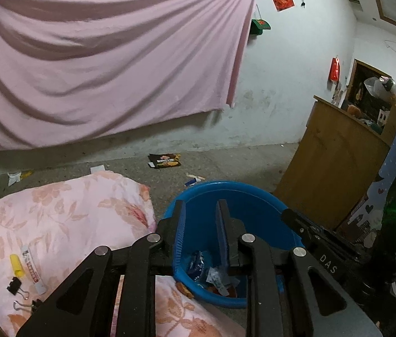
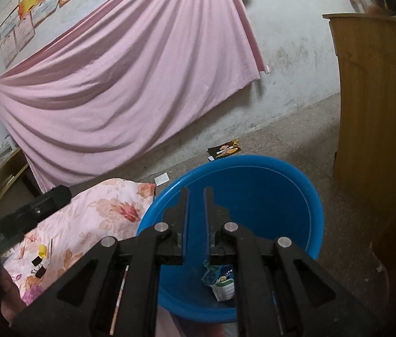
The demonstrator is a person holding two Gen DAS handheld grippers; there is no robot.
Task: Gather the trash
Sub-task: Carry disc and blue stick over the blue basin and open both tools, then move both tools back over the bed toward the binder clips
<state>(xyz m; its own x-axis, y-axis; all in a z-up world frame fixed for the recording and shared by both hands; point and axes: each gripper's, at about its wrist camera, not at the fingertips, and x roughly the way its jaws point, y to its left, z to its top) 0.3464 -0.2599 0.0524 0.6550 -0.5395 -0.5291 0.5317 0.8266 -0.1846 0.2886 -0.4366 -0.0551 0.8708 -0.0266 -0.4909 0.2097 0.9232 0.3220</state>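
A blue plastic basin (image 1: 254,205) stands on the floor next to a floral quilt. Several crumpled wrappers (image 1: 198,264) lie in its bottom, and the right wrist view shows them too (image 2: 223,283). My left gripper (image 1: 200,207) hovers over the basin's near rim, open, with a clear gap and nothing between its fingers. My right gripper (image 2: 196,196) hangs over the basin (image 2: 282,185) with its jaws a narrow gap apart and nothing held. A black snack packet (image 1: 165,160) lies on the floor beyond the basin, and it also shows in the right wrist view (image 2: 224,149).
The floral quilt (image 1: 57,219) carries a yellow piece (image 1: 17,265), a strip wrapper (image 1: 30,266) and binder clips (image 1: 15,285). Paper scraps (image 1: 15,177) and a small wrapper (image 1: 193,181) litter the floor. A wooden cabinet (image 1: 330,163) stands to the right and a pink sheet (image 1: 99,64) hangs on the wall.
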